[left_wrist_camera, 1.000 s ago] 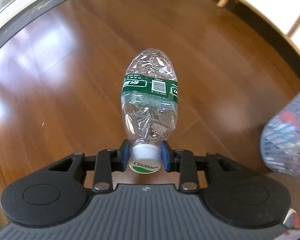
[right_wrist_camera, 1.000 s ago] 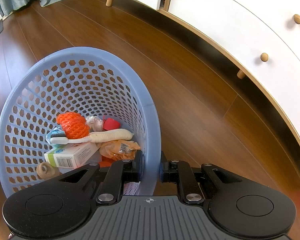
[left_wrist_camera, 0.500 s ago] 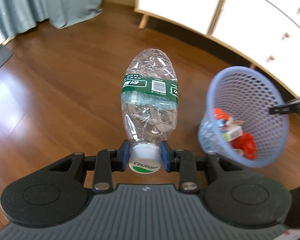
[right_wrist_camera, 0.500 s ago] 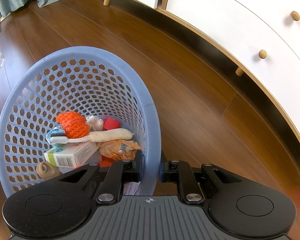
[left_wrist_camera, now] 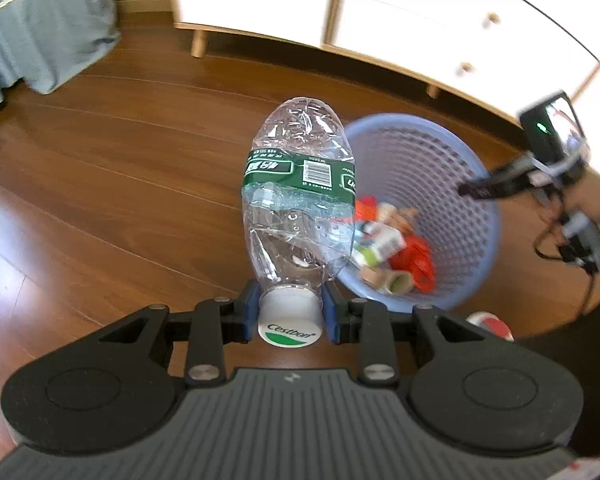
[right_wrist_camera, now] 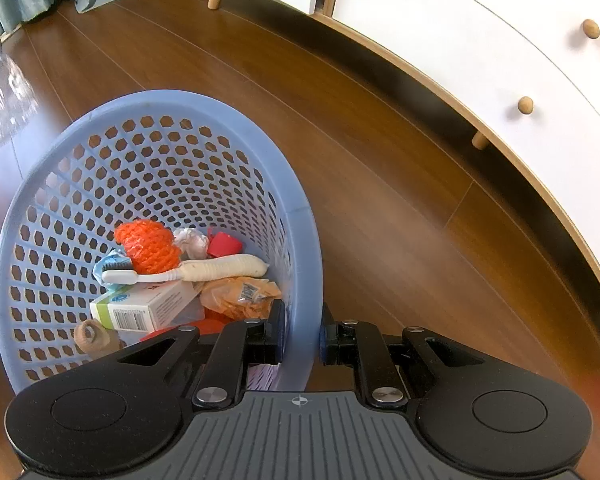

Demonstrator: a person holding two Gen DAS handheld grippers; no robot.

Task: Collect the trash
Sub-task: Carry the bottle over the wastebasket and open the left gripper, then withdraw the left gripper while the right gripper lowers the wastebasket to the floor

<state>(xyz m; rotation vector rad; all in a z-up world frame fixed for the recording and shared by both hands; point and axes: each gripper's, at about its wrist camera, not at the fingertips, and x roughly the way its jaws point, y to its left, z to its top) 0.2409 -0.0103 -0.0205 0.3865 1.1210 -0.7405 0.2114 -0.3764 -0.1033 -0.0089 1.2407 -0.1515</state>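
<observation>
Warm brown floorboards (left_wrist_camera: 120,168) run under everything we see, with a white cabinet (right_wrist_camera: 480,40) on short wooden legs along the far side and a teal curtain (left_wrist_camera: 40,28) hanging in the corner beyond the basket.

We take the blue basket (right_wrist_camera: 300,240) as our landmark. It is a perforated plastic bin, tipped so that its mouth opens toward us. Our right gripper (right_wrist_camera: 300,336) is clamped on its rim, one pad inside the wall and one outside, both pressing the plastic. Inside the basket lie an orange mesh ball (right_wrist_camera: 148,244), a white toothbrush (right_wrist_camera: 180,274), a small white carton (right_wrist_camera: 144,308) with a barcode, an orange wrapper (right_wrist_camera: 240,296), a red scrap (right_wrist_camera: 224,244) and a crumpled white wad (right_wrist_camera: 190,242). A tan roll (right_wrist_camera: 92,336) rests low against the near wall.

Our left gripper (left_wrist_camera: 288,312) grasps a crushed clear plastic bottle (left_wrist_camera: 296,200) by its white cap (left_wrist_camera: 288,316), the blue pads tight on either side of it. The bottle, with its green label, stands off the floor, pointing away from the camera. In the left wrist view it overlaps the basket's near rim, just beside the opening; we cannot tell whether it is over the mouth. In that view the right gripper's device and the hand (left_wrist_camera: 592,200) holding it show at the basket's far edge.
</observation>
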